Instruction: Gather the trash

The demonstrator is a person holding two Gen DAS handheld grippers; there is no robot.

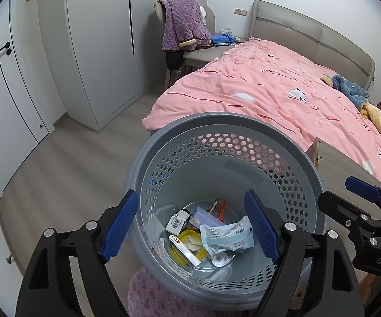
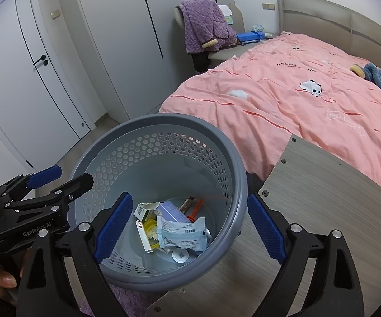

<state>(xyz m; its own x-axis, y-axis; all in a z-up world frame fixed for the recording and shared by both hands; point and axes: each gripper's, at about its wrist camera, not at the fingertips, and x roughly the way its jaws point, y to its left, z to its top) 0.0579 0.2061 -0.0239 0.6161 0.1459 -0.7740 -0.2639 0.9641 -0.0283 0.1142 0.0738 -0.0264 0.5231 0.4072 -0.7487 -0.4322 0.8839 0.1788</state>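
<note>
The grey bin (image 1: 224, 211) is sitting at lower centre, holding wrappers (image 1: 226, 236). The left gripper (image 1: 190, 227) and the right gripper (image 2: 190, 227) are both hovering with fingers wide, holding nothing.

The wrapper (image 1: 226, 236) hides trash beneath it, and the wooden board (image 2: 322, 211) runs off frame.

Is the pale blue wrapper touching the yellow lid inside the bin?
Touching. In the left wrist view, the pale blue wrapper lies over the right edge of the yellow lid at the bottom of the grey bin, with no gap between them.
</note>
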